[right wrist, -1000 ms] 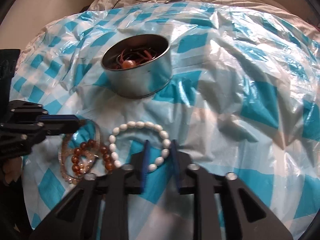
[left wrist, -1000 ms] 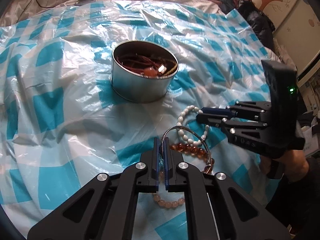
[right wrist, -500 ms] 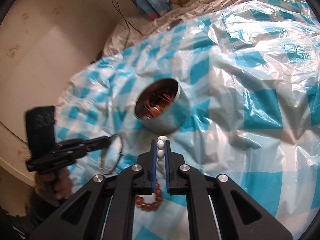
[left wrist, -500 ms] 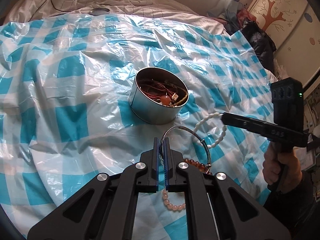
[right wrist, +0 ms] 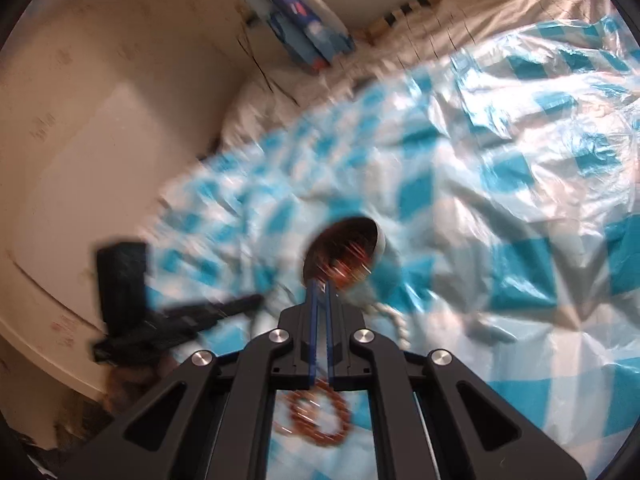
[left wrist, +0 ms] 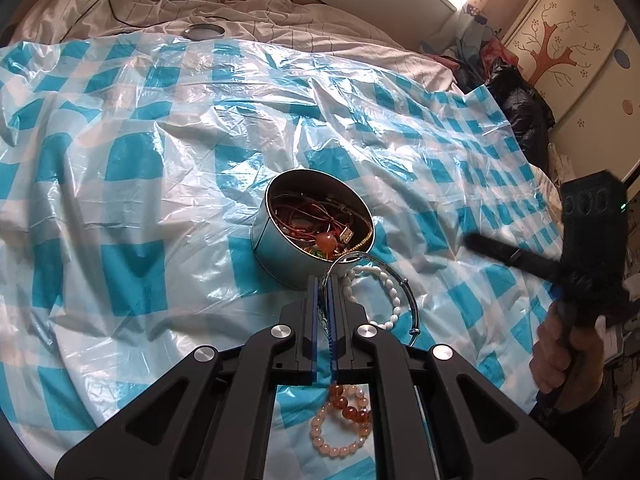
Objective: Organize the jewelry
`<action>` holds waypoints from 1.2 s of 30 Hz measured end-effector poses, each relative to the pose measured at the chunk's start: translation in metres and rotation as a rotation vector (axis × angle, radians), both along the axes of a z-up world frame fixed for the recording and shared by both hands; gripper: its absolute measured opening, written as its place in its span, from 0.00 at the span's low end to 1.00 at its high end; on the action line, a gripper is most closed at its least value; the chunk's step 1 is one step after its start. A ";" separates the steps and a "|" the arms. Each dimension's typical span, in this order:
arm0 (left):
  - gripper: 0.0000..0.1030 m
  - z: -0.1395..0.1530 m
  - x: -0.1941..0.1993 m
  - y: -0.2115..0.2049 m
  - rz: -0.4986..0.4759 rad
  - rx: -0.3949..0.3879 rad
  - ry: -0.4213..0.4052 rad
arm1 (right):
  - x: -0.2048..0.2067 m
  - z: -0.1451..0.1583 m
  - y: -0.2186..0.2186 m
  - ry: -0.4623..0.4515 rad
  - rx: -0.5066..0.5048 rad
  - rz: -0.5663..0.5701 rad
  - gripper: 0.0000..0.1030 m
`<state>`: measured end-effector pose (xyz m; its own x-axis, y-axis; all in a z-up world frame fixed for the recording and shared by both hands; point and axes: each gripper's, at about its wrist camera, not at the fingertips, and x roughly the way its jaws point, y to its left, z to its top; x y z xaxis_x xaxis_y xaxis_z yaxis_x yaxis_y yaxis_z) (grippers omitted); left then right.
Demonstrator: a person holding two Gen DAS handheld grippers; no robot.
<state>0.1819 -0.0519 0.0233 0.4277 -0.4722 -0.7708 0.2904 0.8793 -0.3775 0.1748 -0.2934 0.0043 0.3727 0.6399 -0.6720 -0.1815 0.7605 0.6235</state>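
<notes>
My left gripper (left wrist: 322, 280) is shut on a silver bangle (left wrist: 384, 265), which hangs over the near rim of the round metal tin (left wrist: 276, 256). The tin holds red cords and beads. Under the bangle, a white bead bracelet (left wrist: 390, 304) lies on the checked plastic sheet (left wrist: 132, 160). Amber beads (left wrist: 352, 404) and a pink bead bracelet (left wrist: 332, 444) lie below my left fingers. My right gripper (right wrist: 320, 286) is shut with nothing visibly between its fingers, and it points at the blurred tin (right wrist: 380, 240). In the left wrist view the right gripper (left wrist: 470, 239) hovers right of the tin.
A round tin lid (left wrist: 204, 31) lies on the bedding beyond the sheet, near a dark cable (left wrist: 114, 4). A black bag (left wrist: 520, 100) and a painted wardrobe (left wrist: 568, 40) stand at the right. A hand (left wrist: 560, 360) holds the right gripper's handle. The right wrist view is motion-blurred.
The right gripper closed on the white bracelet and lifted it; now the bracelet lies on the sheet beside the tin. The left gripper has carried the bangle up and towards the tin.
</notes>
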 end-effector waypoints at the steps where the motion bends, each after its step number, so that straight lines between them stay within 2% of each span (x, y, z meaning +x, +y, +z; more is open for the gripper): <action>1: 0.04 -0.001 0.000 0.000 0.001 0.002 0.002 | -0.001 -0.008 0.007 0.018 -0.050 0.017 0.27; 3: 0.04 -0.002 0.000 -0.001 0.001 0.006 0.004 | -0.004 -0.019 0.021 0.010 -0.152 0.049 0.54; 4: 0.04 -0.003 0.000 -0.001 0.000 0.009 0.005 | -0.008 -0.025 0.031 -0.004 -0.221 0.083 0.54; 7: 0.04 -0.003 -0.001 0.000 -0.001 0.014 0.004 | -0.012 -0.034 0.052 -0.026 -0.331 0.130 0.54; 10: 0.04 -0.003 -0.001 0.000 0.002 0.012 0.004 | -0.016 -0.043 0.071 -0.073 -0.483 0.172 0.65; 12: 0.04 -0.003 -0.001 0.001 0.002 0.012 0.004 | -0.018 -0.054 0.081 -0.080 -0.555 0.204 0.67; 15: 0.04 -0.003 -0.001 0.002 0.000 0.009 0.006 | -0.012 -0.065 0.070 -0.030 -0.459 0.188 0.68; 16: 0.04 -0.003 -0.001 0.002 0.000 0.007 0.005 | -0.009 -0.064 0.063 -0.017 -0.407 0.173 0.66; 17: 0.04 -0.002 -0.001 0.002 -0.002 0.005 0.004 | -0.007 -0.063 0.057 -0.006 -0.366 0.164 0.52; 20: 0.04 -0.004 0.001 0.003 0.000 0.004 0.008 | -0.001 -0.067 0.043 0.018 -0.310 0.127 0.31; 22: 0.04 -0.005 0.002 0.002 -0.002 0.004 0.011 | 0.002 -0.071 0.034 0.039 -0.261 0.105 0.12; 23: 0.04 -0.005 0.002 0.002 -0.002 0.003 0.011 | 0.003 -0.072 0.029 0.050 -0.224 0.095 0.08; 27: 0.05 -0.005 0.003 0.001 -0.001 0.002 0.011 | 0.005 -0.067 0.014 0.062 -0.090 0.051 0.08; 31: 0.05 -0.005 0.008 0.002 0.012 -0.007 0.012 | 0.008 -0.056 0.002 0.078 0.084 0.022 0.08; 36: 0.05 -0.009 0.014 0.001 0.017 -0.005 0.019 | 0.007 -0.041 -0.012 0.051 0.255 0.003 0.08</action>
<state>0.1960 -0.0514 0.0144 0.4211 -0.4687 -0.7765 0.2678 0.8822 -0.3872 0.1820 -0.3052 -0.0363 0.3404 0.7923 -0.5064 -0.1472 0.5768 0.8035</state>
